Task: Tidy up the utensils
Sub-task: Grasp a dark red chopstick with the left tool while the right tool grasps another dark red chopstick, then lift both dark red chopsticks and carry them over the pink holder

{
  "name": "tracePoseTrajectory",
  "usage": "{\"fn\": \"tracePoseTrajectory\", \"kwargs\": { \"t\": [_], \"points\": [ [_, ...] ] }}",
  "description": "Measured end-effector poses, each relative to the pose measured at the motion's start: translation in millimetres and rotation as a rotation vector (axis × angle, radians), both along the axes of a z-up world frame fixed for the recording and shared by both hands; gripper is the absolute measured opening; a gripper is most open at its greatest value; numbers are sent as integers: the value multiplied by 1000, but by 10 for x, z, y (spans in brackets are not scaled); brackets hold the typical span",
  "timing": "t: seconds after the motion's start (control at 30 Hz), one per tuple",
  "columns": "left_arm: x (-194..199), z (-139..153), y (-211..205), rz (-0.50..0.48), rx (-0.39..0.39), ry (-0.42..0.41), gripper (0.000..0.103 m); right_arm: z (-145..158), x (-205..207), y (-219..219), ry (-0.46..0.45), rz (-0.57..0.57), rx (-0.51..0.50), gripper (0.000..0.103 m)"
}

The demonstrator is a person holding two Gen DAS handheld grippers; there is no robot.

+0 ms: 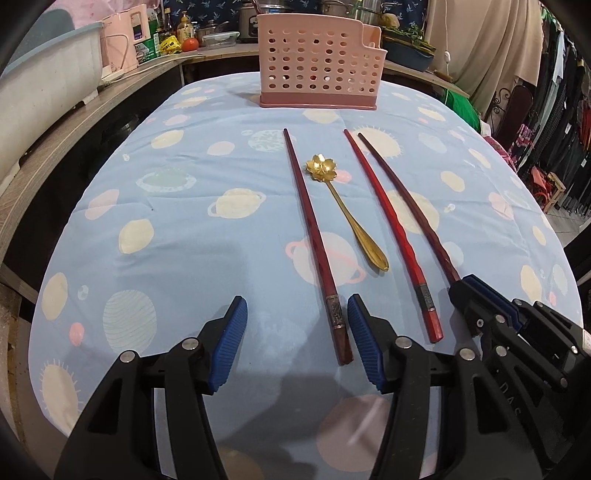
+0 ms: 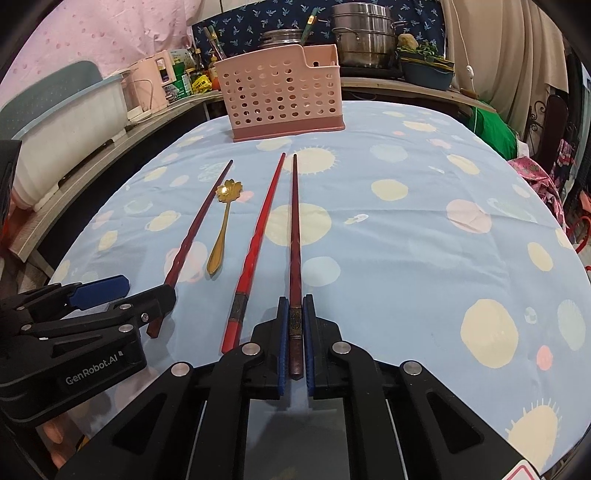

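Observation:
Three chopsticks and a gold flower-bowl spoon (image 1: pixel 340 206) (image 2: pixel 221 229) lie on the blue cloth. My right gripper (image 2: pixel 295 306) (image 1: pixel 461 291) is shut on the thick end of the rightmost dark red chopstick (image 2: pixel 294 236) (image 1: pixel 406 199). A bright red chopstick (image 2: pixel 258 236) (image 1: pixel 388 229) lies just left of it. My left gripper (image 1: pixel 297 310) (image 2: pixel 125 295) is open, its right finger beside the thick end of the leftmost dark chopstick (image 1: pixel 314 236) (image 2: pixel 195 229). A pink perforated utensil holder (image 1: pixel 317 62) (image 2: pixel 280 92) stands at the table's far end.
A blue tablecloth (image 1: pixel 184 240) with planet prints covers the table. A wooden counter (image 1: pixel 66 140) runs along the left with a white tub, pink kettle and bottles. Steel pots (image 2: pixel 364 33) sit behind the holder. Clothes hang at the right.

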State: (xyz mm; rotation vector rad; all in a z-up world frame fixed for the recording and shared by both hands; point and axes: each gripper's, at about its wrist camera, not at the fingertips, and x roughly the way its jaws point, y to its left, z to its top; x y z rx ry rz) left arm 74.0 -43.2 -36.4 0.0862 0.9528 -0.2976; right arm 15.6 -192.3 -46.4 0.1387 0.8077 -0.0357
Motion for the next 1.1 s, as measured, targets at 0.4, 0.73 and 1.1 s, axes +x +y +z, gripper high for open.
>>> {"fn": "tracePoseTrajectory", "kwargs": {
  "t": [0.4, 0.73, 1.1],
  "points": [
    [-31, 11, -5, -10, 8, -10, 24, -2, -41, -14, 0, -1, 11, 7],
    [-28, 22, -8, -22, -13, 21, 7, 9, -59, -33, 8, 0, 24, 7],
    [-5, 165, 58, -10, -30, 18, 7, 279, -108, -131, -47, -13, 55, 7]
  ]
}}
